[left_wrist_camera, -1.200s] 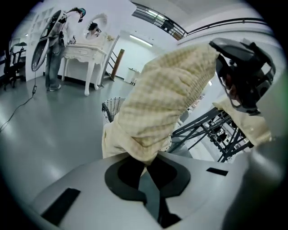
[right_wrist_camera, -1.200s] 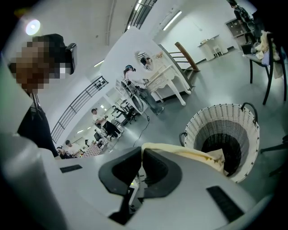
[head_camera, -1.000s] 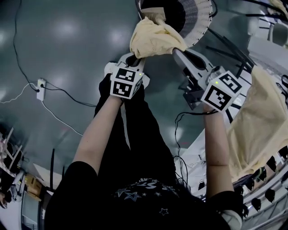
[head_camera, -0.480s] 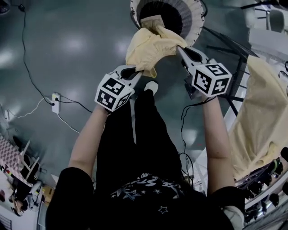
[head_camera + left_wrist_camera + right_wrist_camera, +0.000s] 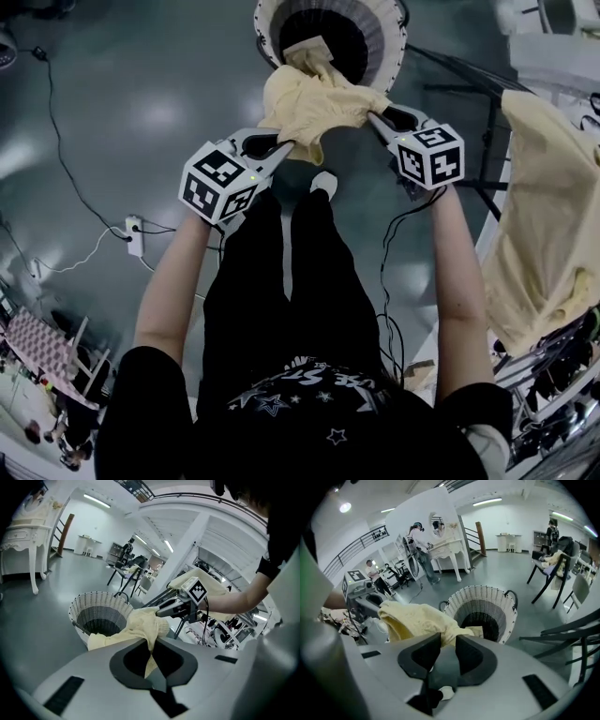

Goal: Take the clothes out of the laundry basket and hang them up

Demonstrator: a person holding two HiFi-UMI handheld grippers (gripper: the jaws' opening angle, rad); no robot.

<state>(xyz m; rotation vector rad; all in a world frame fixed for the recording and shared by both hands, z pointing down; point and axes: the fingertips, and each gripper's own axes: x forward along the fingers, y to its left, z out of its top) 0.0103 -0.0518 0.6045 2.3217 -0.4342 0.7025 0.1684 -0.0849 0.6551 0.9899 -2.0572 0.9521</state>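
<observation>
A pale yellow garment (image 5: 314, 103) hangs bunched just below the white wicker laundry basket (image 5: 389, 37), one end still trailing into it. My left gripper (image 5: 284, 145) is shut on the garment's left part; in the left gripper view the cloth (image 5: 140, 627) runs down between the closed jaws of the left gripper (image 5: 151, 651). My right gripper (image 5: 373, 117) touches the garment's right side. Its jaws have just been opening: in the right gripper view the right gripper (image 5: 448, 641) shows a gap, and the cloth (image 5: 417, 620) lies at the tips, not pinched. The basket (image 5: 487, 592) stands right behind.
A drying rack at the right carries another yellow garment (image 5: 548, 206) above a row of dark clips. A power strip (image 5: 136, 234) and cables lie on the grey floor at the left. Chairs (image 5: 555, 569), a white table (image 5: 447, 550) and a person (image 5: 419, 541) are farther off.
The left gripper has risen with its part of the garment. The right gripper has come lower and closer to the basket. The bundle now hangs more tightly between the two.
</observation>
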